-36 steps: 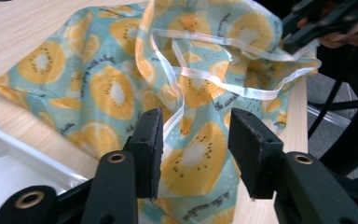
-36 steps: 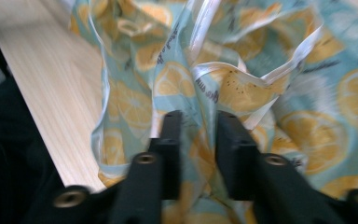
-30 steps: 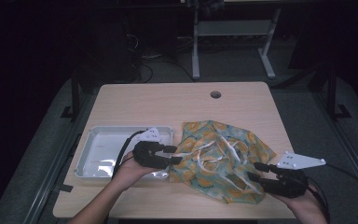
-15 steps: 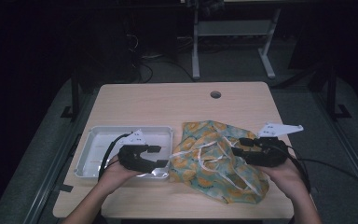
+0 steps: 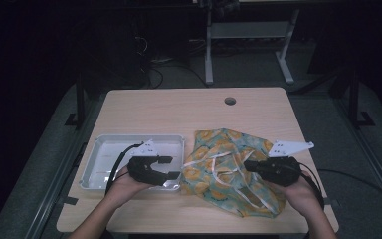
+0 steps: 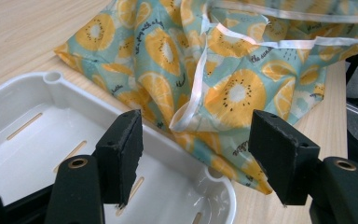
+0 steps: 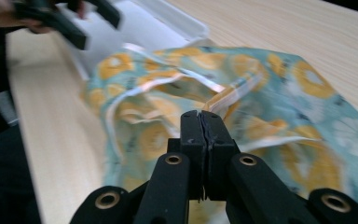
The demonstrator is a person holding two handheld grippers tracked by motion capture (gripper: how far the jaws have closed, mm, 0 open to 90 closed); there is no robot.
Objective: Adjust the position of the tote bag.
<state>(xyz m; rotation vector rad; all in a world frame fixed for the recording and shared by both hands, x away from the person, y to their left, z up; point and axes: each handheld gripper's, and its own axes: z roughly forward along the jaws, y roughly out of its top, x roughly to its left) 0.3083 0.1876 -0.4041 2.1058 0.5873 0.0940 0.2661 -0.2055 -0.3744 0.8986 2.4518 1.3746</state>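
A teal cloth (image 5: 219, 149) printed with orange slices and trimmed with white ribbon lies crumpled on the table, right of a white tray (image 5: 99, 149). My left gripper (image 5: 171, 167) is open above the tray's right end, and the cloth (image 6: 233, 93) lies just beyond its jaws (image 6: 196, 140), which hold nothing. My right gripper (image 5: 246, 164) reaches over the cloth from the right. Its jaws (image 7: 200, 114) have just been closing and now press together. A ribbon-edged fold of the cloth (image 7: 307, 93) rises to their tips.
The wooden table (image 5: 179, 109) has a round cable hole (image 5: 230, 101) at the back. The tray (image 6: 28, 88) is empty and slotted. Beyond the cloth, the right gripper view shows the left gripper (image 7: 98, 31) and the tray (image 7: 168, 18). Dark floor and a metal stand lie behind.
My right gripper came up from the table's near right corner onto the cloth and shut its jaws. My left gripper drew back left from the cloth to the tray's end, its jaws wider.
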